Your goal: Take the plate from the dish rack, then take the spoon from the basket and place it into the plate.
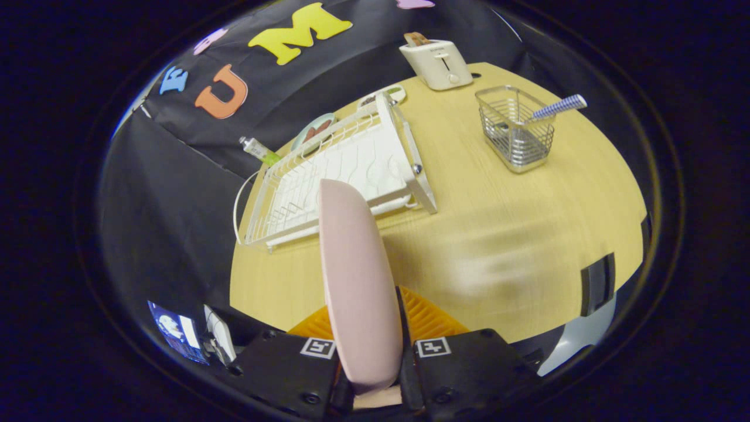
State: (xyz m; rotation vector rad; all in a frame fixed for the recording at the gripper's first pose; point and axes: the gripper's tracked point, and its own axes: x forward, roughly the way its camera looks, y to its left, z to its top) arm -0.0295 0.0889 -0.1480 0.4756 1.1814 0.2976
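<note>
A pale pink plate [356,275] stands on edge between my two fingers, and the gripper [369,328] is shut on its lower rim. The plate hangs above the wooden table [515,246], in front of the white dish rack [345,170]. The rack lies beyond the plate and holds no dishes that I can see. Further off and to the right of the rack stands a wire basket [517,129]. A spoon with a blue-and-white checked handle [556,107] leans out of the basket's right side.
A cream toaster [438,63] with a slice in it stands at the far edge of the table. Two small dishes [316,130] and a green-capped tube [259,150] lie behind the rack. A black block [596,283] sits at the table's right edge.
</note>
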